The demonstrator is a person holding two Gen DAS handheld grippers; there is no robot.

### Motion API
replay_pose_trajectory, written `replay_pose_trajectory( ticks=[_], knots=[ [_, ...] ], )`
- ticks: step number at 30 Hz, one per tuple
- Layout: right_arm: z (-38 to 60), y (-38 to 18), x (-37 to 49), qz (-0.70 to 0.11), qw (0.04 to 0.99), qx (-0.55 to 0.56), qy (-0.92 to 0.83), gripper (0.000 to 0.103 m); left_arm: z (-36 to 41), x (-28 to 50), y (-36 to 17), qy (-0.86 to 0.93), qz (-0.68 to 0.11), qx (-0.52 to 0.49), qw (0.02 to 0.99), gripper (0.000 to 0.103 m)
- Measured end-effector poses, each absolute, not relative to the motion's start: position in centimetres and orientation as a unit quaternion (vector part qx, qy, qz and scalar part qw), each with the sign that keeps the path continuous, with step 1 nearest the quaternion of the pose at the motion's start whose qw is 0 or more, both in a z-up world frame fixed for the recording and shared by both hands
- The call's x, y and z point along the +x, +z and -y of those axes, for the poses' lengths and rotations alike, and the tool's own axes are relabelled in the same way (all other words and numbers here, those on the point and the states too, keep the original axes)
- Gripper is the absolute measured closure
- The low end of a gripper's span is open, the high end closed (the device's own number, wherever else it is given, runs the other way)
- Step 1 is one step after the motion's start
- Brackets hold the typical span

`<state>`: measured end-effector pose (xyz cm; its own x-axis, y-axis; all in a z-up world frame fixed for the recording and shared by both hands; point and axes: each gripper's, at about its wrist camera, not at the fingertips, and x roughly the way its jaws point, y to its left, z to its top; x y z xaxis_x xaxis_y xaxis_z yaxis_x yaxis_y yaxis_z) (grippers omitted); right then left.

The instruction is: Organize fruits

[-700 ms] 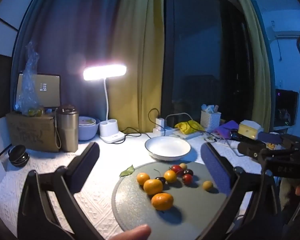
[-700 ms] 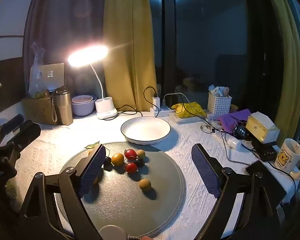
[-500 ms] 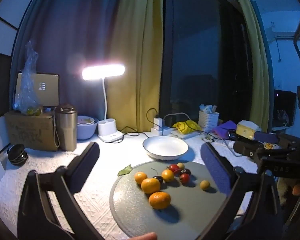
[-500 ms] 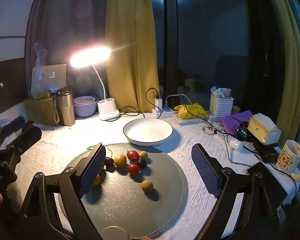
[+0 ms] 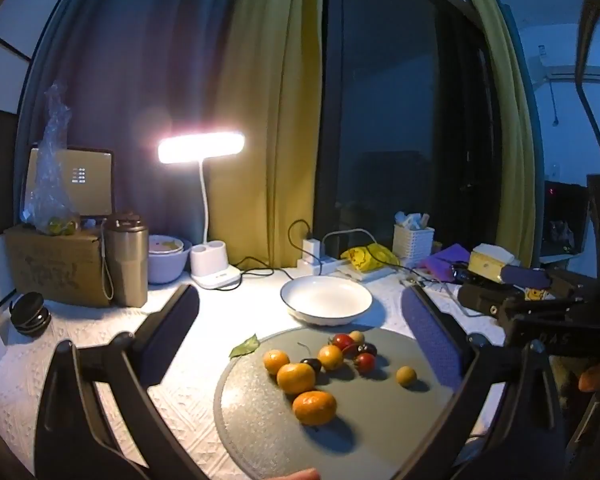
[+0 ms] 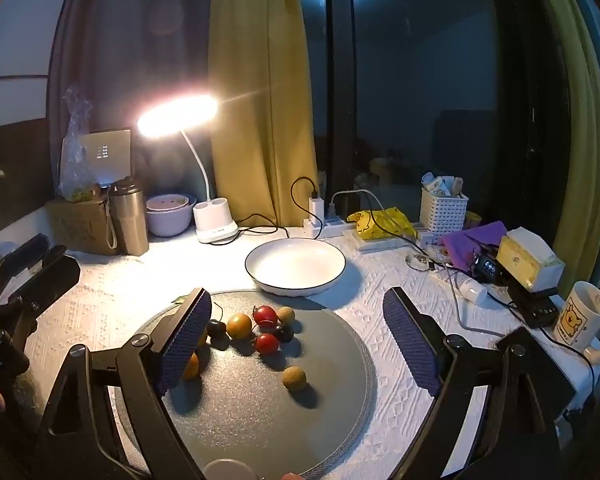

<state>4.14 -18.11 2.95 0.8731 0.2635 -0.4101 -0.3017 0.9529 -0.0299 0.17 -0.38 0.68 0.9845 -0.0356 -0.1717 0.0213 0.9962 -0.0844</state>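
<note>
A round grey mat (image 5: 372, 432) (image 6: 260, 412) holds several fruits: three oranges (image 5: 314, 407), red cherry tomatoes (image 6: 265, 314) (image 5: 365, 362), dark cherries (image 6: 283, 333) and small yellow-brown longans (image 6: 294, 378) (image 5: 405, 375). An empty white plate (image 5: 326, 305) (image 6: 295, 266) sits just behind the mat. My left gripper (image 5: 300, 332) is open and empty, raised above the mat's near left side. My right gripper (image 6: 298, 332) is open and empty above the mat; its left finger (image 6: 184, 344) hides part of the oranges. Each gripper shows at the edge of the other's view.
A lit desk lamp (image 6: 212, 224), steel tumbler (image 5: 126, 264), lilac bowl (image 6: 168, 214) and cardboard box (image 5: 56, 268) stand at the back left. Power strip and cables (image 6: 324, 220), white basket (image 6: 443, 208), tissue box (image 6: 528, 258) and bear mug (image 6: 582, 320) crowd the right. A leaf (image 5: 245, 346) lies by the mat.
Both grippers have drawn back and risen slightly, so the mat and plate sit a little farther ahead. Both stay open and no fruit has moved.
</note>
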Motion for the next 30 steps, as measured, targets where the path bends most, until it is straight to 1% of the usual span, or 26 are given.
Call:
replay_pose_trajectory(
  ticks=[30],
  knots=[
    [18.1, 2.4, 5.8, -0.210, 0.966, -0.048, 0.146, 0.013, 0.5, 1.3, 0.3, -0.029, -0.093, -0.050, 0.994, 0.001]
  ],
)
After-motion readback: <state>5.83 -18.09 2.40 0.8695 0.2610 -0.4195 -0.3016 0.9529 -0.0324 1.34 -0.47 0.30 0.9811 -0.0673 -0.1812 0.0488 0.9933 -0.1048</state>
